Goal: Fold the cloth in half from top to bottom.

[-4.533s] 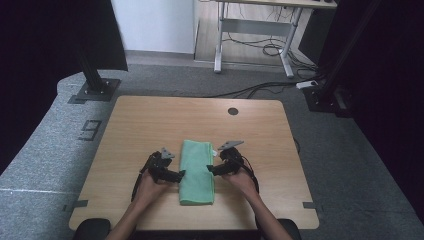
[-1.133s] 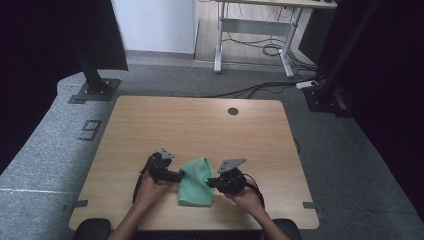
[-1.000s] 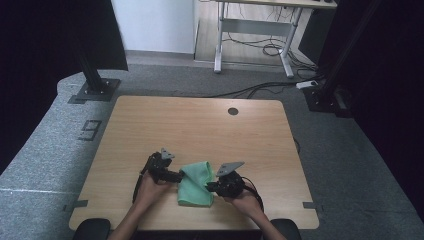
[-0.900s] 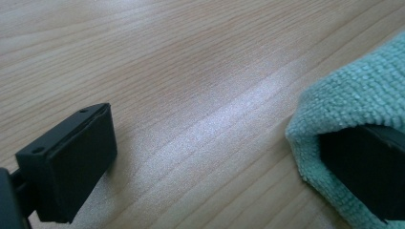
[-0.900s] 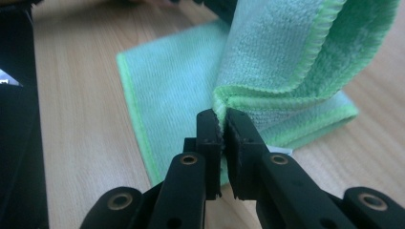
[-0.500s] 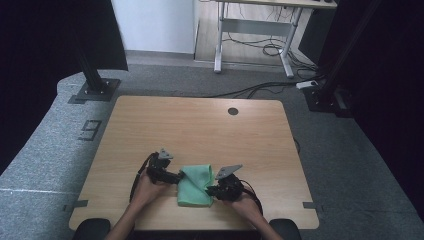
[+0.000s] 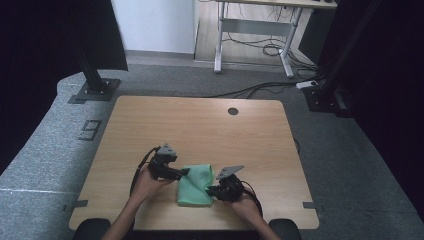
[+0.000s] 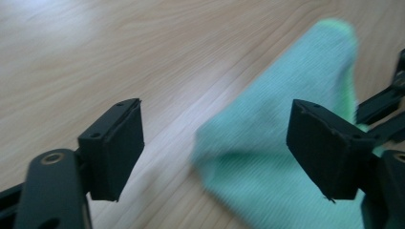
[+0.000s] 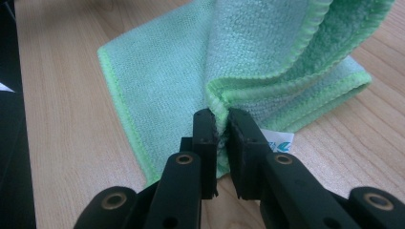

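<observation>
High view puts the green microfibre cloth at about six o'clock on the light wooden table, near your edge, with your two hands on either side of it. Your right gripper, at the cloth's four o'clock corner, has its jaws pressed together on a doubled green hem; the right gripper view shows that edge pinched between the pads, a fold rising above them and a small white label just beside. Your left gripper, at the cloth's ten o'clock, has been narrowing its jaws but they stand apart and grip nothing: in the left gripper view the cloth lies on the wood beyond and between the pads, not touched. I judge the fold as partly made: the cloth already lies doubled, one corner lifted over. Left for you, as I read it, is carrying that pinched edge across, laying it flat, and squaring the hems.
</observation>
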The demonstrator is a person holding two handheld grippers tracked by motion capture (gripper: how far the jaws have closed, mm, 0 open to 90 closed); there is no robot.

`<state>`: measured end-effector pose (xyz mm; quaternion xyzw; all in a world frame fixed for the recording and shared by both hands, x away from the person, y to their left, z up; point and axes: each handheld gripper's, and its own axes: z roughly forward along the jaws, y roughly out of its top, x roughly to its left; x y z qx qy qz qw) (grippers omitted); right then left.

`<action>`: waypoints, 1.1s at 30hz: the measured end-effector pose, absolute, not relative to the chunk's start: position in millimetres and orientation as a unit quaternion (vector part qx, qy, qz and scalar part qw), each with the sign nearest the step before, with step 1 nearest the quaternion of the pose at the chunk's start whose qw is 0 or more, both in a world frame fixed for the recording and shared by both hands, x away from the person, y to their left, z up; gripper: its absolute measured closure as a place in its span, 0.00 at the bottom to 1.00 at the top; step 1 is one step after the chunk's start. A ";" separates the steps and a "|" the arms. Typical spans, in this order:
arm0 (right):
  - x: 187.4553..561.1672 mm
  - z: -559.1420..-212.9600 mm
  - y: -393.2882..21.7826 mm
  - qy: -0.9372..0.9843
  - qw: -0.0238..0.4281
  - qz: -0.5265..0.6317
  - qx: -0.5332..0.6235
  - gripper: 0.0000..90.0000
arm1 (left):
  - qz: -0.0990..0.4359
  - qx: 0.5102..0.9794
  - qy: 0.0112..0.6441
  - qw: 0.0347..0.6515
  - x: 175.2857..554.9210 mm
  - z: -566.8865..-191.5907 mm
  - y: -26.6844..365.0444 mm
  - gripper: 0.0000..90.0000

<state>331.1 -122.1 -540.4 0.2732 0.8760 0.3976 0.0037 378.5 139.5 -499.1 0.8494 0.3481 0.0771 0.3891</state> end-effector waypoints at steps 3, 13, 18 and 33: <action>331.1 -540.7 -122.6 0.875 0.002 0.399 0.274 0.90 | 0.080 0.858 0.331 0.383 383.1 -493.0 123.0 0.26; 330.9 -541.0 -122.9 0.875 0.003 0.400 0.273 0.89 | 0.065 0.875 0.300 0.376 394.3 -473.7 70.3 0.32; 330.7 -541.5 -123.7 0.873 0.000 0.401 0.276 0.89 | 0.049 0.886 0.297 0.352 399.0 -481.3 58.5 0.46; 329.6 -541.7 -125.7 0.871 -0.004 0.405 0.278 0.80 | 0.030 0.889 0.281 0.360 372.5 -468.3 85.4 0.94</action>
